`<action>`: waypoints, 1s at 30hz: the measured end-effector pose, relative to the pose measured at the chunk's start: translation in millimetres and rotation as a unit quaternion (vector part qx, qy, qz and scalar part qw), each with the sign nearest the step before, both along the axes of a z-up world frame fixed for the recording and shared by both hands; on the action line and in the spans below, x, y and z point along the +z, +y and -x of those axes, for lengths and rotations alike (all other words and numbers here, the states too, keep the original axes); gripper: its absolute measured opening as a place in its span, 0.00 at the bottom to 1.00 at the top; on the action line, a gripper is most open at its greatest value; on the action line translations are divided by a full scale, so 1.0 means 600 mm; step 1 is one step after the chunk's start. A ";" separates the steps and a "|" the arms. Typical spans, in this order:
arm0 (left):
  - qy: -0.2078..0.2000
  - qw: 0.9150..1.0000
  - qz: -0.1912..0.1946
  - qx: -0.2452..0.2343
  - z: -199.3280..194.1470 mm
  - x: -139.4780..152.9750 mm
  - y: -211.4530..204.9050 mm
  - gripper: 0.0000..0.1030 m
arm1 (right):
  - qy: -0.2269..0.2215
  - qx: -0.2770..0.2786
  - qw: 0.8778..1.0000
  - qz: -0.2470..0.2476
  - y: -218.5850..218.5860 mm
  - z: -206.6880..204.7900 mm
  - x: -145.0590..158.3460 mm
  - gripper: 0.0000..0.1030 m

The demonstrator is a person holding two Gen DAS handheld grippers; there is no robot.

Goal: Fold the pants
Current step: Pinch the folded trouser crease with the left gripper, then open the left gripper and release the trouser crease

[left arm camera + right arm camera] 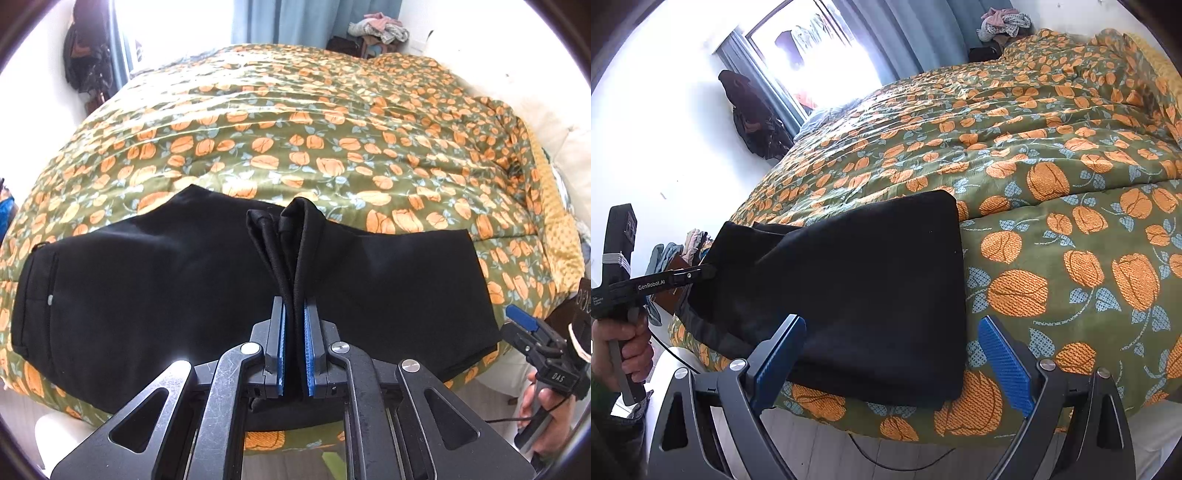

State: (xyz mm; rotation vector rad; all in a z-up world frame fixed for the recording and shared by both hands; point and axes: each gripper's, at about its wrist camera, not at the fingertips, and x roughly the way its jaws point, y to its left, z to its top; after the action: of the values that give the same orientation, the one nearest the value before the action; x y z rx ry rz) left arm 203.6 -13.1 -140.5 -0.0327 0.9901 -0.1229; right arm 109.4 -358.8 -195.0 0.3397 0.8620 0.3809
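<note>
Black pants (pixel 155 280) lie folded across the near edge of the bed, waistband at the left. My left gripper (pixel 294 317) is shut on a bunched-up fold of the pants near their middle and lifts it a little off the bed. In the right wrist view the pants (pixel 864 295) lie as a flat black rectangle. My right gripper (pixel 894 354) is open and empty, its blue pads to either side of the pants' near right corner. It also shows in the left wrist view (pixel 524 325) at the far right. The left gripper shows in the right wrist view (pixel 701 273) at the pants' far end.
The bed carries a green quilt with orange flowers (pixel 314 129). Its near edge (pixel 923 424) drops to a pale floor. A window with blue curtains (pixel 820 55) is behind. Clothes are piled at the far corner (pixel 380 27). Dark bags hang by the wall (pixel 757 122).
</note>
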 end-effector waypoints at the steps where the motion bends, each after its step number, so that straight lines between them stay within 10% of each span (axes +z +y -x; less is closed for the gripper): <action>1: -0.002 1.000 -0.002 -0.002 0.001 0.002 -0.001 0.06 | -0.001 0.000 1.000 0.000 0.000 0.001 0.001 0.92; 14: -0.006 1.000 -0.011 -0.003 0.007 0.008 0.002 0.06 | -0.020 -0.017 1.000 -0.004 -0.019 0.006 0.015 0.92; 22: 0.017 1.000 -0.016 0.005 0.003 -0.044 0.023 0.06 | -0.010 -0.135 0.990 -0.039 -0.131 0.003 0.021 0.92; 30: 0.040 0.999 -0.004 0.009 -0.009 -0.102 0.032 0.11 | -0.030 0.089 0.993 -0.066 0.011 -0.075 0.067 0.92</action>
State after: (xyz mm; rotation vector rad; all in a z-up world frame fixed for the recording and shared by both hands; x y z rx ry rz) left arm 209.0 6.1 -201.6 -0.0400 1.0691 -0.1021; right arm 154.5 -352.1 -154.7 0.3722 0.8125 0.6118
